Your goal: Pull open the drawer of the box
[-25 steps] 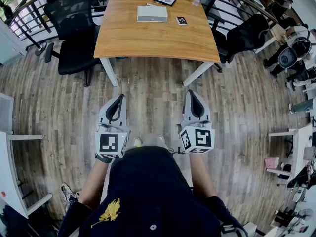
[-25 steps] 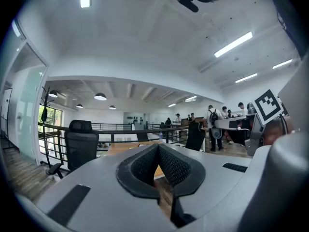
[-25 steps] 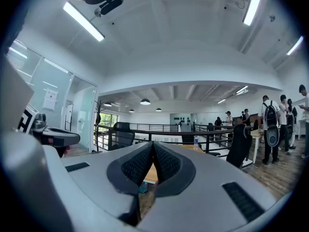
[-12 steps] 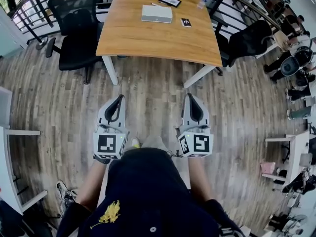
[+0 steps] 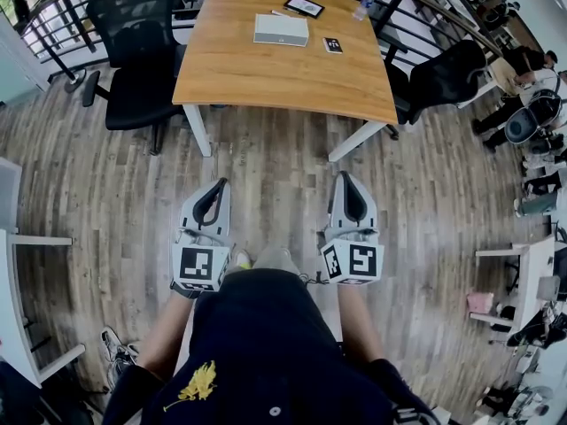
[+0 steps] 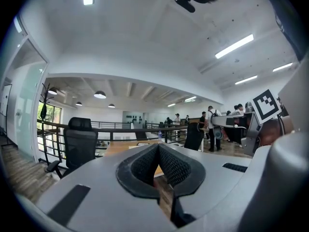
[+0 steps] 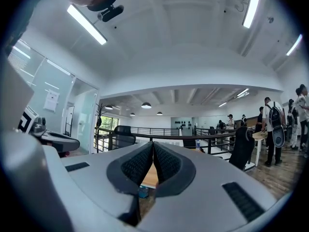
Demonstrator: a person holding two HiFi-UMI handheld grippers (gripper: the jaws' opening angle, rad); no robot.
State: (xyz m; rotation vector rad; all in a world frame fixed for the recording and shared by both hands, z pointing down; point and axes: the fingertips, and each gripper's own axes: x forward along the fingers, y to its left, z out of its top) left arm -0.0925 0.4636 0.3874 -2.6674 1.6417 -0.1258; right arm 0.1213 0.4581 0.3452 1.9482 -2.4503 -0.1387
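While held over the floor point(image 5: 275, 162), left gripper point(image 5: 215, 189) and right gripper point(image 5: 347, 178) both have fingers closed tip to tip, empty. One box point(image 5: 281, 29), one table point(image 5: 283, 82), upper centre.

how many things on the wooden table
4: white box near the far edge, dark tablet beyond it, small black card right of the box, bottle at the far right corner; thinner items may go unseen.

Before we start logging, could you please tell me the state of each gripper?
Left gripper: closed, empty.
Right gripper: closed, empty.
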